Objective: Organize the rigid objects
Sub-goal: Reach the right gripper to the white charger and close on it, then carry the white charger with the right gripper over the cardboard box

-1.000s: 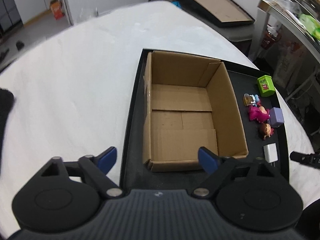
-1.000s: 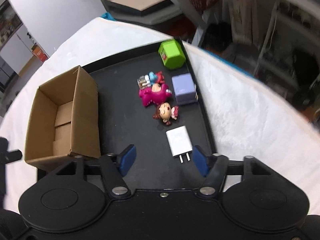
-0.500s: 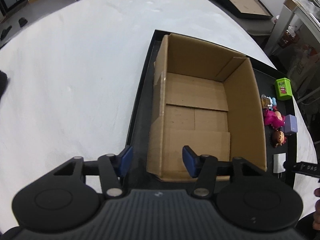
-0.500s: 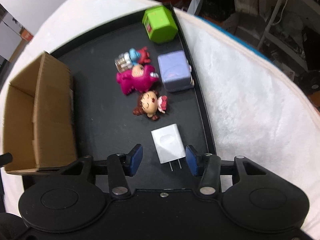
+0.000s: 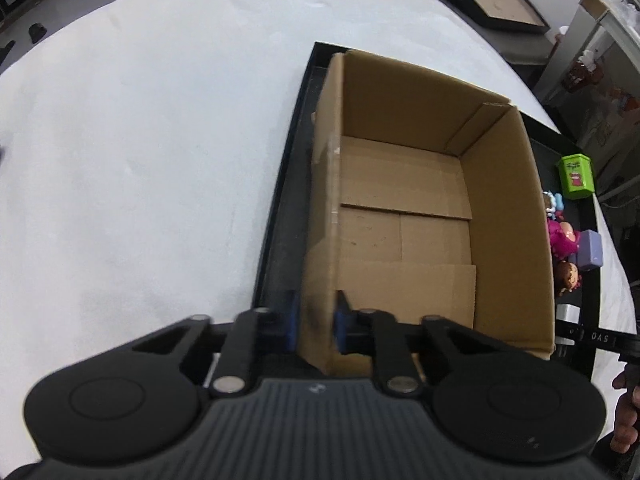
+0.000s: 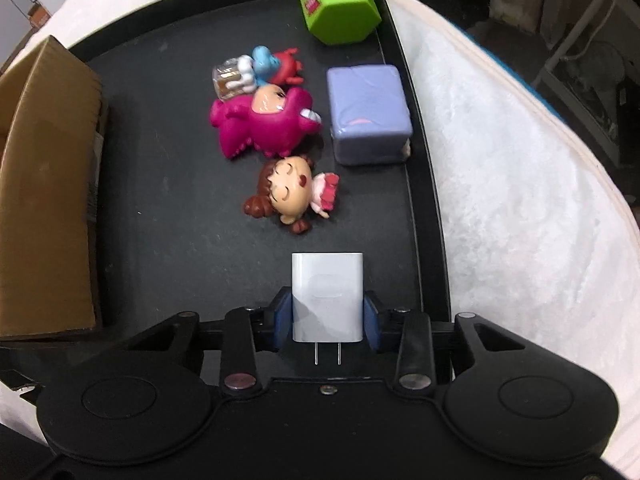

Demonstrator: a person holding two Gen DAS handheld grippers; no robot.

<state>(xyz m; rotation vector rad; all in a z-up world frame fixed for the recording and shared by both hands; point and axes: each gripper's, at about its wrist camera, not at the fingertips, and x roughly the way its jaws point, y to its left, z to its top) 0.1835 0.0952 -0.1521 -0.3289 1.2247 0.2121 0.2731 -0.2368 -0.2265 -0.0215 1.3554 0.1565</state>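
With the left tool (image 5: 314,324) clamped on the box wall (image 5: 320,240), the right tool (image 6: 327,314) grips the charger (image 6: 327,294); lift it straight up, keeping the box steady.

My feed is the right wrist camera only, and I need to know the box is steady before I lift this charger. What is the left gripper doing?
Observer: The left gripper is shut on the near-left wall of the cardboard box, one pad outside, one inside.
Operator: Anything in the box yet?
Observer: No, its floor shows only the folded bottom flaps.
Operator: Is the box on the tray or on the cloth?
Observer: On the black tray, close to its left rim; the white cloth lies beyond that rim.
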